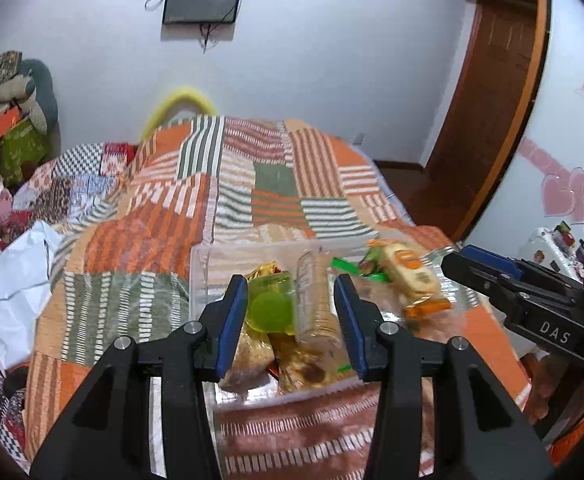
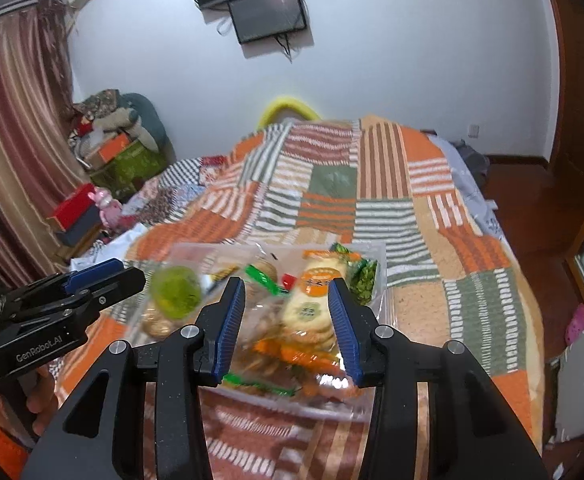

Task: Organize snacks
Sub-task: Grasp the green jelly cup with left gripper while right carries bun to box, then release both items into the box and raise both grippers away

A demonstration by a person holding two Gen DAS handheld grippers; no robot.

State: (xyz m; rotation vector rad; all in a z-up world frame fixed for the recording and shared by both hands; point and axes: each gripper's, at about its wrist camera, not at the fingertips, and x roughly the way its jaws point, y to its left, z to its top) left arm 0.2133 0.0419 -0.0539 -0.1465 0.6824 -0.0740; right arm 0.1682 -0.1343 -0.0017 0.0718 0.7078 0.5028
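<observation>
Left wrist view: left gripper [image 1: 291, 312], blue-padded fingers [image 1: 231, 316] spread apart with nothing between them, poised above a clear plastic bin [image 1: 201, 276] resting on a patchwork bedspread [image 1: 211, 184] in orange, green and white. Inside the bin's near-left part: a green cup-shaped snack [image 1: 269, 304] with a lime lid, lying on wrapped biscuit packs [image 1: 251, 356]; just right of it, a clear plastic divider or inner tub [image 1: 312, 304], tilted. Farther right: a yellow cracker pack [image 1: 410, 276] with orange label, blurred, beside a green-wrapped candy [image 1: 348, 266]. At the right edge: right gripper [image 1: 458, 261], seen side-on and apart from the snacks, blue fingers pressed nearly together with no visible gap and nothing held.

Right wrist view: right gripper [image 2: 287, 316] seen head-on, fingers [image 2: 342, 320] parted and empty, contrary to the side-on look; true spread uncertain between the two views. Beneath it, the cracker pack [image 2: 312, 308], blurred, among round biscuits and green wrappers within the bin [image 2: 378, 276]. Green snack [image 2: 175, 292] at the bin's left. Left gripper [image 2: 131, 276] at the left edge, finger spacing not readable from this angle.

Background: white wall, mounted dark screen [image 2: 267, 14], striped curtain [image 2: 11, 120], wooden door frame [image 1: 504, 100], white bag [image 1: 7, 280] on the bed's left side.
</observation>
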